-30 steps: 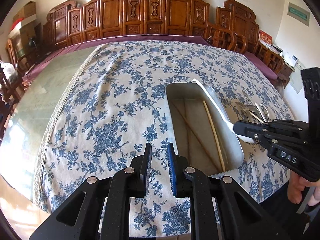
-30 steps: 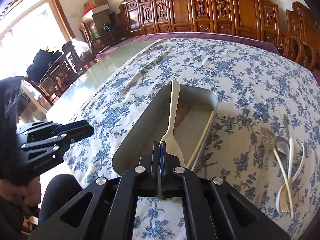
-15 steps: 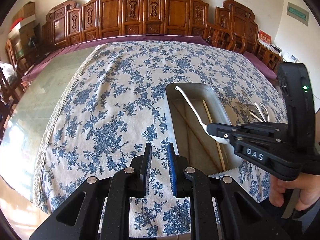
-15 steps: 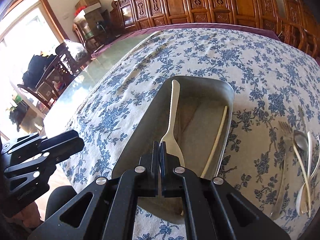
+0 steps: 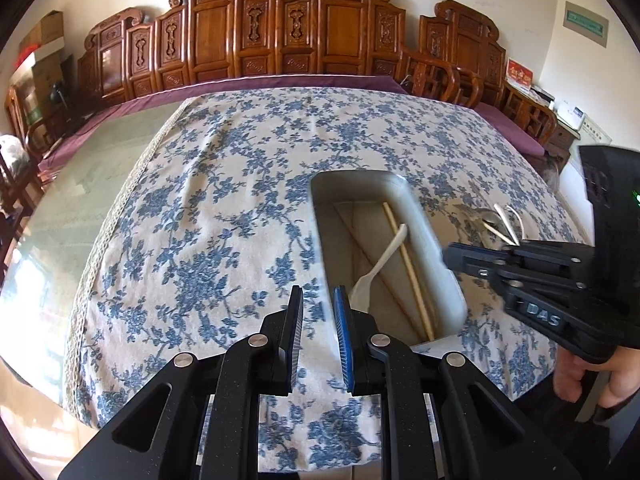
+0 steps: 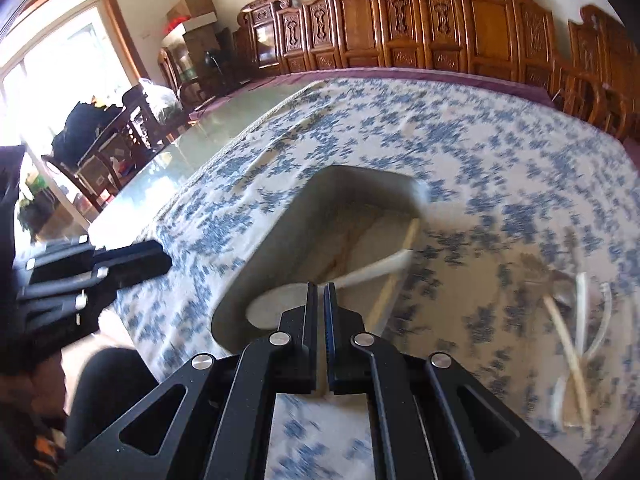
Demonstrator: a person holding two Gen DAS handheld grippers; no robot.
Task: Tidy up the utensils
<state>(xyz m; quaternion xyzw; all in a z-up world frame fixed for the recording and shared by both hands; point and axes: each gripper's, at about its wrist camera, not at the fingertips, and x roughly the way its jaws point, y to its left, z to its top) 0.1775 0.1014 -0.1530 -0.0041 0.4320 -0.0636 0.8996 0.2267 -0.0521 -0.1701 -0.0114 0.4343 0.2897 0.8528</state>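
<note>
A grey metal tray [image 5: 436, 256] sits on the blue floral tablecloth. Inside it lie a white plastic fork [image 5: 376, 264] and a chopstick [image 5: 408, 268]; both show blurred in the right wrist view, the tray [image 6: 260, 248] and fork [image 6: 376, 268]. My right gripper [image 6: 323, 292] is empty, its jaws nearly closed, just off the tray's near right edge; it shows in the left wrist view [image 5: 452, 250]. My left gripper [image 5: 318, 304] is open and empty, left of the tray's near end. A pile of loose utensils [image 6: 576, 320] lies right of the tray.
The tablecloth [image 5: 240, 184] covers most of a glass-topped table [image 5: 80, 208]. Carved wooden chairs [image 5: 296, 28] line the far side. A person's hand [image 5: 592, 376] holds the right gripper.
The white fork has left my right gripper and now lies in the tray. The right gripper has pulled back to the right, away from over the tray. The left gripper has not moved.
</note>
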